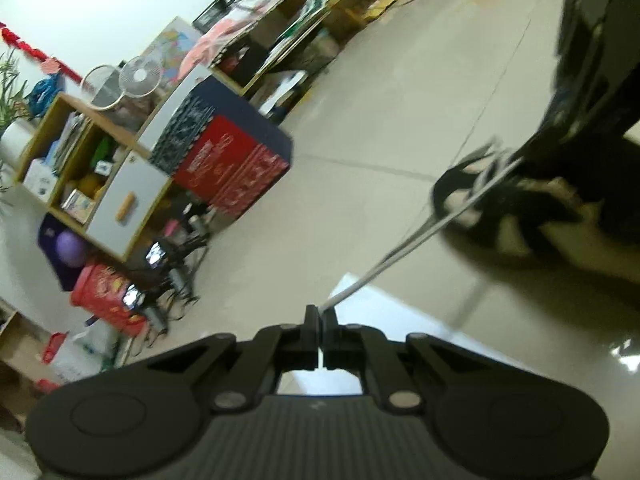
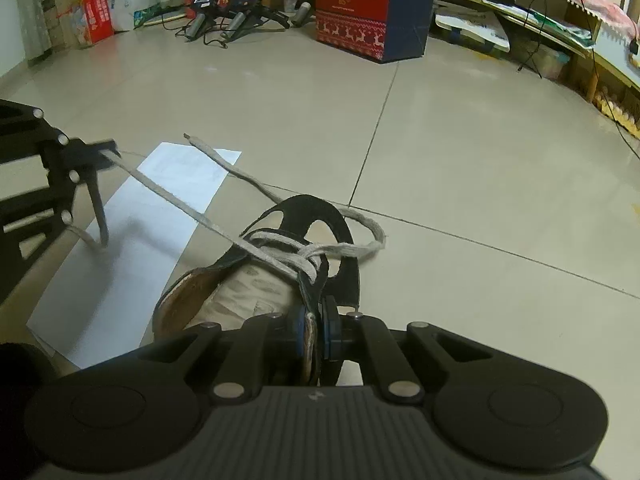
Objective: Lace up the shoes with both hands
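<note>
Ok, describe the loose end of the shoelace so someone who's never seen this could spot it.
Start at the black shoe on the tiled floor and follow the slack cream lace away towards the white paper sheet. The loose end lies on the paper's far edge; the other strand is taut in the left gripper.

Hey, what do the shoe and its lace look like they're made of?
The shoe looks like matte black suede or felt with cut-out holes, and a pale tan lining, possibly leather. The lace, pulled taut by the left gripper, looks like flat woven cotton, off-white and slightly fuzzy. The right gripper pinches the shoe's edge.
</note>
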Motion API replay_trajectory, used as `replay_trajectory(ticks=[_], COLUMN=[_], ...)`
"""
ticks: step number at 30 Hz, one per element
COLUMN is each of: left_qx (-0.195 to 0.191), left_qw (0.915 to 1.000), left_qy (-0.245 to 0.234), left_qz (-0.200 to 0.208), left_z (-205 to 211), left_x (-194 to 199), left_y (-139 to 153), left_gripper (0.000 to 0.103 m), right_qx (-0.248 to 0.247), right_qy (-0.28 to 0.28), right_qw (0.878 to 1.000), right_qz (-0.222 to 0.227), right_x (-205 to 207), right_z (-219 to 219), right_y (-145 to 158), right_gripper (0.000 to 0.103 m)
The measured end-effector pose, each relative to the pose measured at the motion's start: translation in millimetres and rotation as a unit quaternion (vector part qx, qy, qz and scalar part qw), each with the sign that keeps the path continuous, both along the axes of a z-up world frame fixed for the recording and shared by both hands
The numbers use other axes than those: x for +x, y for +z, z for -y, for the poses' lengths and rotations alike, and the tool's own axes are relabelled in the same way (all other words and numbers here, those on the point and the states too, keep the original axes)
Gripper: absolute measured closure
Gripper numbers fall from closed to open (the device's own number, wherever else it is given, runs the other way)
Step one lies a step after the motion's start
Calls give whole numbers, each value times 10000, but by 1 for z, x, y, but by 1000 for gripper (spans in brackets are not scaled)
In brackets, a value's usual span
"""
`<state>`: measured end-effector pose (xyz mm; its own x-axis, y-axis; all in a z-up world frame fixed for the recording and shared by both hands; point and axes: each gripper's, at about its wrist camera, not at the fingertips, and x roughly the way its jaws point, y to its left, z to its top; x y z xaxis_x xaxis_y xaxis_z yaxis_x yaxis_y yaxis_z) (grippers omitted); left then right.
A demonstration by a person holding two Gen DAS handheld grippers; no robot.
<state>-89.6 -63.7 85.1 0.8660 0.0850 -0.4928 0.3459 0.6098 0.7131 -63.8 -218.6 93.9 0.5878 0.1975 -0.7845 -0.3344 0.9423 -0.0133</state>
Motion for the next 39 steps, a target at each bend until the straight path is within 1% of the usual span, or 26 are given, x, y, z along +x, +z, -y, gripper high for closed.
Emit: replay_trajectory(ticks=[3,6,9,13,17,21,24,26,28,30,31,34,36,37,39], left_qx=[87,223,258,449,787,1035,1068,975,812,655,629,374,229,156,33], left_qw=[9997,9989,9976,9946,9861,9761,9699,9660,9665,9667,9672,9692,9695,9695,9696], left_qy=[217,399,606,776,1193,1640,1878,2132,2193,2245,2195,2088,2011,1972,1878], left_qz=[9,117,222,525,846,980,1121,1088,1059,1038,1115,1248,1379,1445,1571], left_z=[-16,-26,-36,-49,-74,-104,-120,-132,-136,-140,-138,-132,-127,-124,-119], left_x=[5,6,5,1,6,8,3,1,-4,-9,-13,-19,-21,-22,-24], left_y=[0,3,10,25,36,43,49,52,59,66,73,95,107,113,123], left_gripper=[100,100,100,100,100,100,100,100,100,100,100,100,100,100,100], right_qx=[9,16,25,-7,20,9,0,16,36,171,247,406,460,441,232], right_qy=[1,-4,5,41,21,42,68,93,147,282,355,732,1046,1227,1620], right_qw=[10000,10000,10000,10000,10000,10000,10000,9999,9998,9992,9985,9938,9896,9875,9816], right_qz=[6,9,23,45,35,41,43,49,84,244,334,732,870,888,989], right_x=[0,-1,-1,-2,-1,-1,-1,-1,-2,-7,-9,-16,-15,-13,-9], right_z=[0,1,0,-1,1,0,0,1,1,2,3,-4,-16,-23,-41], right_y=[0,0,0,1,1,1,1,1,4,11,15,30,36,37,33], right_gripper=[98,98,97,97,95,94,93,92,91,91,88,86,84,80,77])
